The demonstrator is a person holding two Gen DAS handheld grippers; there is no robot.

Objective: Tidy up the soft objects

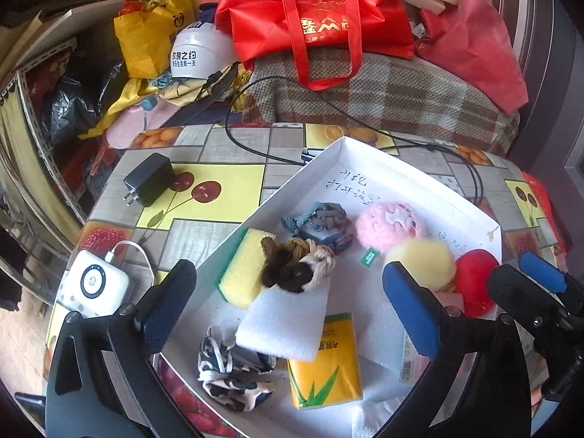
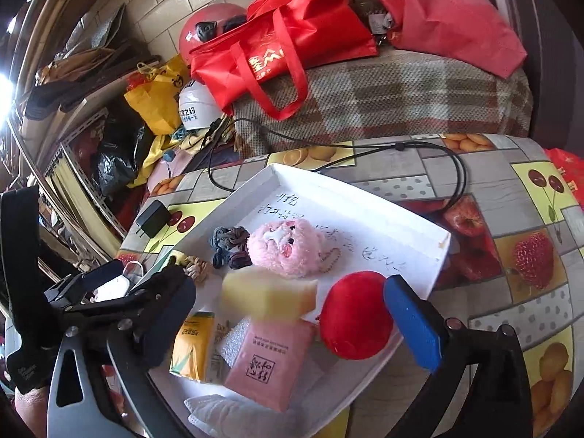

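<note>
Both of my grippers, left gripper [image 1: 288,304] and right gripper [image 2: 290,319], hang wide open, empty. Pale sponge block [image 2: 268,297] lies between right fingers: light, compressible; grip flat sides mid-block.

Inside the shallow white cardboard tray [image 1: 339,146] lie 3 knotted fabric scrunchies: 1 grey-blue [image 1: 319,221], 1 brown-and-beige [image 1: 297,264] and 1 black-and-white patterned [image 1: 233,372]. The tray also holds 2 sponges, 1 yellow with a green backing [image 1: 242,266] and 1 pale yellow block [image 2: 268,297]. There are 2 plush toys in it: 1 fluffy pink [image 2: 286,248] and 1 smooth red round one [image 2: 356,315]. 2 tissue packets sit at the tray's near end, 1 yellow [image 1: 326,363] and 1 pink [image 2: 270,363], with 1 white foam sheet [image 1: 286,323]. Left of the tray are 1 black plug adapter [image 1: 149,180] and 1 white power bank [image 1: 96,284]. Beyond the tray, 2 red fabric bags [image 1: 321,18] and 1 yellow bag [image 1: 146,36].
</note>
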